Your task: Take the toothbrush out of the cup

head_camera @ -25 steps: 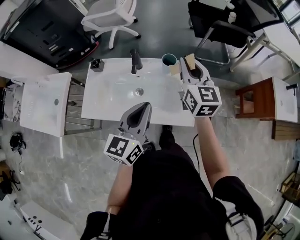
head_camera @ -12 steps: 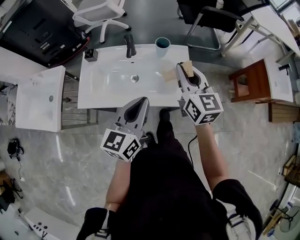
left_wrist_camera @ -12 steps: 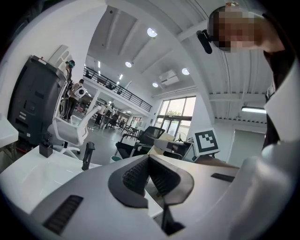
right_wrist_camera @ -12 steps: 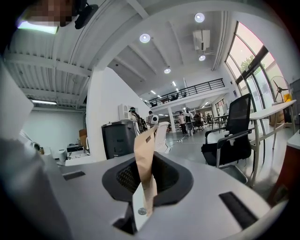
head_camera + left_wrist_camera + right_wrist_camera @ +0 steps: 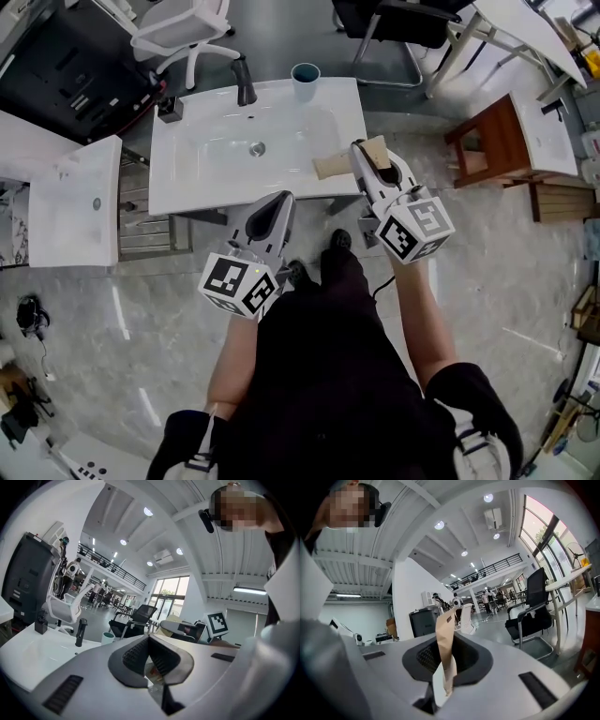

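Note:
A teal cup [image 5: 305, 77] stands at the far edge of the white sink counter [image 5: 202, 183], right of the black faucet [image 5: 245, 82]; I see nothing sticking out of it. My right gripper [image 5: 361, 152] hangs over the counter's near right corner, shut on a flat tan paper packet [image 5: 342, 162]. In the right gripper view that packet [image 5: 444, 634] stands upright between the pads. My left gripper [image 5: 278, 200] is just off the counter's front edge, shut with nothing in it. In the left gripper view the cup [image 5: 108, 638] shows small and far ahead.
A small black object [image 5: 170, 110] sits at the counter's far left corner. A second white basin [image 5: 75, 202] lies to the left, over a metal rack. A white office chair [image 5: 178, 28], a black chair [image 5: 394, 19] and a wooden stool [image 5: 492, 141] stand around.
Both grippers have drawn back from the sink toward the person. The right one carried the tan packet from beside the cup to the counter's near right corner.

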`<state>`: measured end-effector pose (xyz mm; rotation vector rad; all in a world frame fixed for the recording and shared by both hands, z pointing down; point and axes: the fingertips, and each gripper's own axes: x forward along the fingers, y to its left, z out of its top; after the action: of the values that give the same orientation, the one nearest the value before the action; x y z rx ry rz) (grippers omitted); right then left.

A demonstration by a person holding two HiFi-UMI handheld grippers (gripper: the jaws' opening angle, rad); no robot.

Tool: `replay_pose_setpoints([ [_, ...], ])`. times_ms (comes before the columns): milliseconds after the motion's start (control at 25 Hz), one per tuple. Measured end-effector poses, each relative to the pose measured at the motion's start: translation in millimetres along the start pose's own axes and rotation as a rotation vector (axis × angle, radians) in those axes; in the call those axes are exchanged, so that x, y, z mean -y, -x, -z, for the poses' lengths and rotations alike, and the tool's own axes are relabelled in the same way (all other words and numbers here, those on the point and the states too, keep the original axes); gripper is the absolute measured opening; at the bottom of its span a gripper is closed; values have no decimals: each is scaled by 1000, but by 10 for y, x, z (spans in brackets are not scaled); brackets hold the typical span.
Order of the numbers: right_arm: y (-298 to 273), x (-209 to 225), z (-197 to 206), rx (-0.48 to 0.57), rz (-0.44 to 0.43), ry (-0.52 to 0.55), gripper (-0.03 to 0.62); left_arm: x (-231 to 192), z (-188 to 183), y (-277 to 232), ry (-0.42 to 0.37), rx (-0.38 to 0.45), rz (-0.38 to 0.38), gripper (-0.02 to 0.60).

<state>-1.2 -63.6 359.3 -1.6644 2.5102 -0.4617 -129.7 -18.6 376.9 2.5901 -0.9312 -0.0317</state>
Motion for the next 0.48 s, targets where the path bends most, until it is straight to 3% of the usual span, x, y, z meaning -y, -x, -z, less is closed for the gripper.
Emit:
replay_pose_setpoints([
  [280,405,-8,-142,35,5,-19,54,197,-92,-79,-34,5,18,14],
  [480,659,-15,-136,16,-38,-11,54,356,-66,-192,-39,2,20,14],
])
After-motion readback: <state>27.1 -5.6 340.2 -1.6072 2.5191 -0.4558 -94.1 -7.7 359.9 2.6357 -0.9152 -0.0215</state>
